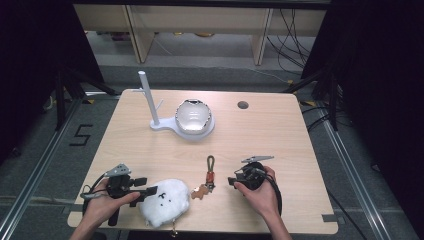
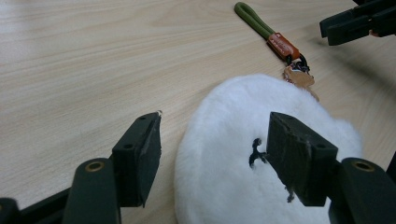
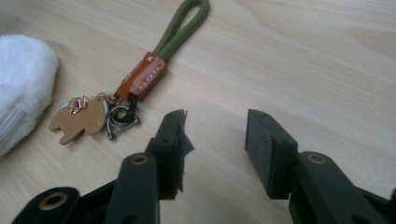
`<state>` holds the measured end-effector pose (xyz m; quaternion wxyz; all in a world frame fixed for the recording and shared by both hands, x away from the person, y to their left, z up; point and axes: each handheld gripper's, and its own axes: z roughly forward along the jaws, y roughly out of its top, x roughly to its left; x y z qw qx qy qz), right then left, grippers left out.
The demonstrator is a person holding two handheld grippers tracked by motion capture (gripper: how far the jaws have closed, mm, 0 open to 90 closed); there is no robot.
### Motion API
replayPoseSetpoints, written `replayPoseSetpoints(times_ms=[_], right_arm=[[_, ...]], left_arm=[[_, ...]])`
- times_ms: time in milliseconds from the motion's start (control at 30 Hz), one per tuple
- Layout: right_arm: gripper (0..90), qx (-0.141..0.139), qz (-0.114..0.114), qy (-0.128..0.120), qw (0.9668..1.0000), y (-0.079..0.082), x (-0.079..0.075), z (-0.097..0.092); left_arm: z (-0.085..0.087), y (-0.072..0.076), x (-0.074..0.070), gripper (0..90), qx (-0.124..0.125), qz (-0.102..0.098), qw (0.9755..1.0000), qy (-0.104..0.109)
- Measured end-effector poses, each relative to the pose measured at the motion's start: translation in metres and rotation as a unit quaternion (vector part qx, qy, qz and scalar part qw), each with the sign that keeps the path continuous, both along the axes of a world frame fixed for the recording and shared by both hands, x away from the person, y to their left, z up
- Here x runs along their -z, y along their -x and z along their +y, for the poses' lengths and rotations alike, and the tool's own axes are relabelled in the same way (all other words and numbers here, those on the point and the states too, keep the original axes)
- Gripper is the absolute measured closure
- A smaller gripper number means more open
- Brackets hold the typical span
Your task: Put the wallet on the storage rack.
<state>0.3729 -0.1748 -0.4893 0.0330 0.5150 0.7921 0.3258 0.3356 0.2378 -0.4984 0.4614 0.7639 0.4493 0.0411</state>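
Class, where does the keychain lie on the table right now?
In the high view the keychain lies near the front edge, between the white plush toy and the right gripper.

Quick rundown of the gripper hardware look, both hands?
Both handheld units are black. The left gripper and right gripper each carry a grey three-cornered plate on top and trail a black cable. The fingers are blocky black pads on arms with brass-coloured rivets. Forearms are bare, no sleeves.

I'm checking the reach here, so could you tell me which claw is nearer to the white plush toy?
Left. The left claw hangs open right over the white plush toy, its jaws straddling one edge. The right claw is open beyond the keychain, apart from the toy.
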Motion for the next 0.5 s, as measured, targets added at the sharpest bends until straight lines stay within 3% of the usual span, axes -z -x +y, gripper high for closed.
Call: replayPoseSetpoints(times_ms=[267,433,500], right_arm=[[51.9,0.006,0.003,0.007,1.0000,-0.0025,-0.0018,-0.0024],[51.1,0.004,0.006,0.008,0.9999,-0.0021,-0.0006,-0.0017],[51.1,0.003,0.007,0.010,0.9999,-0.0016,-0.0011,-0.0019]], left_arm=[[0.0060,-0.0005,-0.0072,33.8,-0.003,0.009,0.9999,-0.010],[0.0076,0.0020,-0.0079,33.5,-0.005,0.024,0.9994,-0.027],[0.0090,0.0030,-0.0095,33.5,0.003,0.032,0.9984,-0.047]])
